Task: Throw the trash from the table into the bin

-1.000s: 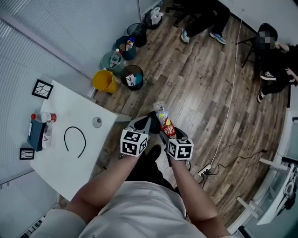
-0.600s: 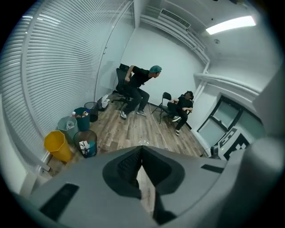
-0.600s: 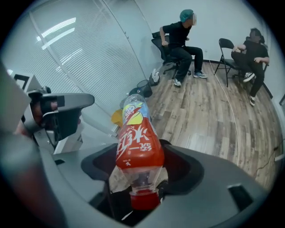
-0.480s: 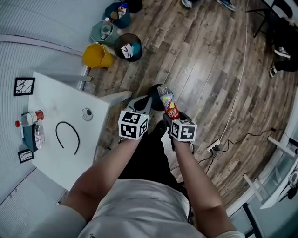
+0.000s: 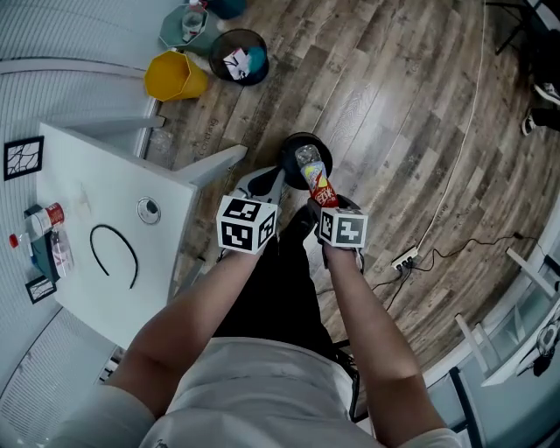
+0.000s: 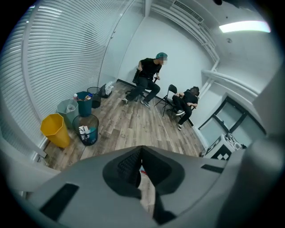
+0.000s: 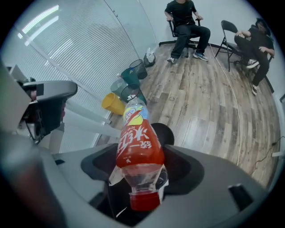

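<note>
My right gripper (image 5: 318, 194) (image 7: 140, 167) is shut on a plastic bottle (image 5: 313, 178) (image 7: 139, 147) with a red label, held above the wooden floor. Its red cap points back at the gripper and its base points forward. Just left of it, my left gripper (image 5: 266, 184) (image 6: 142, 150) is shut with nothing between its fingers. A yellow bin (image 5: 175, 77) (image 6: 55, 130), a black mesh bin (image 5: 238, 58) (image 6: 87, 129) with trash inside and teal bins (image 5: 185, 24) (image 6: 83, 102) stand by the blinds. The white table (image 5: 74, 188) is at the left.
On the table lie a black hoop (image 5: 114, 254), a small round lid (image 5: 149, 210) and a red-capped bottle (image 5: 42, 219). A black round object (image 5: 296, 150) sits on the floor under the bottle. A power strip (image 5: 404, 259) with cable lies right. Two people (image 6: 149, 80) sit on chairs far off.
The head view has swung: the bins have slid to the top edge and the table further left. Both grippers have stayed together, with the bottle still in the right one.
</note>
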The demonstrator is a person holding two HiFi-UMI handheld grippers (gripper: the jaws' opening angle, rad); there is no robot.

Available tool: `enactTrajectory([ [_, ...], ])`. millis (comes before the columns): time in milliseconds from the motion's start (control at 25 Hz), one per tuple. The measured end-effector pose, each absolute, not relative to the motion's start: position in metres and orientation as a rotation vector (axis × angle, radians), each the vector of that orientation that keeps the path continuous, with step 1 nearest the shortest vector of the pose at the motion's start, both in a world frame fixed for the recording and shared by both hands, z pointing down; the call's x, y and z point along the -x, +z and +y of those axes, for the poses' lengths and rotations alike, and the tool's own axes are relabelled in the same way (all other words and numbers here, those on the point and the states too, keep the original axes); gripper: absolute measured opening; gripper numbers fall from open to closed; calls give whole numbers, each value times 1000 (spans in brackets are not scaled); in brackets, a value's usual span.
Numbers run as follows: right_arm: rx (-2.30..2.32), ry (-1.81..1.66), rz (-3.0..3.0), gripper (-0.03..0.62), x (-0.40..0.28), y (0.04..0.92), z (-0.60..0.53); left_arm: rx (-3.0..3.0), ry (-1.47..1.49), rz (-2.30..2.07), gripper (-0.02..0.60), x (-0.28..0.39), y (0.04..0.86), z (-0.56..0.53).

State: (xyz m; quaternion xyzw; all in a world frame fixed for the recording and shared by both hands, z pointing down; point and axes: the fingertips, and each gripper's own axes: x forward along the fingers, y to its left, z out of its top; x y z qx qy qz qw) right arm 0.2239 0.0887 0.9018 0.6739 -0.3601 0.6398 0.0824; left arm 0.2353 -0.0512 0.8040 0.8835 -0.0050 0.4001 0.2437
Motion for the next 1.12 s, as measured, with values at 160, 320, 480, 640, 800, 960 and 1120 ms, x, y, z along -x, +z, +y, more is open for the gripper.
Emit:
enactTrajectory([
  [160,-2010,1936,-1068,330,-221,913,89,-2406,1099,-6,-3,-233,810,-50],
  [320,-2028,1938,-1072,330,-222,921,82,-2387,1120,-6,-3,-226,820,-51],
  [480,-2048,1934,-1071,329,-224,927,75,-2365,1135,-17,-3,-217,829,-53],
  [640,-2024,1903,-1078,328,-223,930,71,-2348,1149,-17,-3,-211,835,-54],
  [800,-2010,1889,-1071,328,-221,933,72,-2340,1148,-12,-3,-209,837,-54],
  [960,-2019,1862,-1064,307,-224,934,70,-2333,1150,-14,-3,-207,840,-57],
  [1120,-2030,1863,-1078,307,-226,934,65,-2333,1150,-13,-3,-206,842,-57],
])
